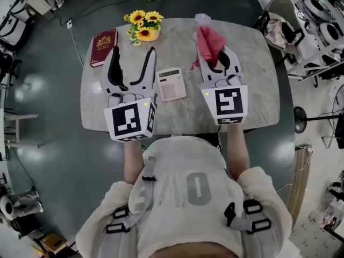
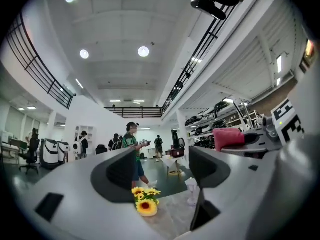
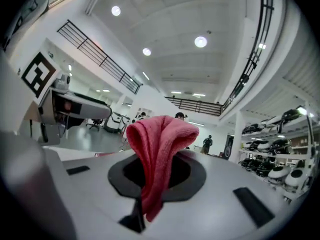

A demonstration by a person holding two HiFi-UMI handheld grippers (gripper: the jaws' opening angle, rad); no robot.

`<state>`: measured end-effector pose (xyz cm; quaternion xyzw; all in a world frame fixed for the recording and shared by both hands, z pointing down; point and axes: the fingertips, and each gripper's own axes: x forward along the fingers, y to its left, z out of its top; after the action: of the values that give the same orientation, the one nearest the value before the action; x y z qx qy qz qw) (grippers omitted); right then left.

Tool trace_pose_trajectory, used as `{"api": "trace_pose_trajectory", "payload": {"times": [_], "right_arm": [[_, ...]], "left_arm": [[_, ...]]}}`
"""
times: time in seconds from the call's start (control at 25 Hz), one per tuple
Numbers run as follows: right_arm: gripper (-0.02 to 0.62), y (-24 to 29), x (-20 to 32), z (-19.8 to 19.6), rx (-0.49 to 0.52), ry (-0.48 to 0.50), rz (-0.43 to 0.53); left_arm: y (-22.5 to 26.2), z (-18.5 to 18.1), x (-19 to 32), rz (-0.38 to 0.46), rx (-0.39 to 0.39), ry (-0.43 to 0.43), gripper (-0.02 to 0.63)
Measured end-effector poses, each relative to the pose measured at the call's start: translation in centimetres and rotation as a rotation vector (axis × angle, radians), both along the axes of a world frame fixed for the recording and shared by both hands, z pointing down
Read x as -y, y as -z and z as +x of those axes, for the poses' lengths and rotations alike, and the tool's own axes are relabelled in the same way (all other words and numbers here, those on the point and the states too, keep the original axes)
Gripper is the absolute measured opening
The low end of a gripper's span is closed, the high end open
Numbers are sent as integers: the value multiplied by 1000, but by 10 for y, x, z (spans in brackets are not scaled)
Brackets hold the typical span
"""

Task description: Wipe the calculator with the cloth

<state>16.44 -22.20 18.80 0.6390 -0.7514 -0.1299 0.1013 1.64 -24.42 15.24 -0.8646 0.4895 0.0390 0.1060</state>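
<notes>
A white calculator [image 1: 171, 84] lies flat on the marble table [image 1: 258, 79], between my two grippers as the head view shows them. My left gripper [image 1: 133, 51] is held up above the table, pointing level, open, with nothing between its jaws [image 2: 160, 169]. My right gripper [image 1: 213, 55] is raised as well and is shut on a pink cloth [image 1: 209, 39], which bunches up above the jaws and hangs down between them [image 3: 157, 149]. In the left gripper view the cloth [image 2: 227, 136] shows at the right.
A pot of sunflowers [image 1: 144, 27] and a red book [image 1: 103, 46] sit at the table's far left. A small pale object [image 1: 202, 19] stands at the far edge. People stand in the hall beyond [image 2: 131, 144]. Shelves with equipment line the right side.
</notes>
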Motion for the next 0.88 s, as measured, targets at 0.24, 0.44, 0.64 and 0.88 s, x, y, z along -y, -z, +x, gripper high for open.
{"api": "trace_pose_trajectory", "payload": {"times": [0.24, 0.44, 0.64, 0.88], "right_arm": [[52, 20, -32, 26, 80, -59, 56], [53, 21, -47, 24, 84, -118, 101], [54, 18, -52, 17, 142, -134, 134], [52, 14, -52, 20, 126, -167, 104]], "left_arm": [[19, 5, -20, 34, 3, 46, 157], [12, -3, -24, 24, -9, 38, 21], [8, -16, -15, -1, -34, 54, 20], [6, -24, -10, -11, -47, 75, 20]]}}
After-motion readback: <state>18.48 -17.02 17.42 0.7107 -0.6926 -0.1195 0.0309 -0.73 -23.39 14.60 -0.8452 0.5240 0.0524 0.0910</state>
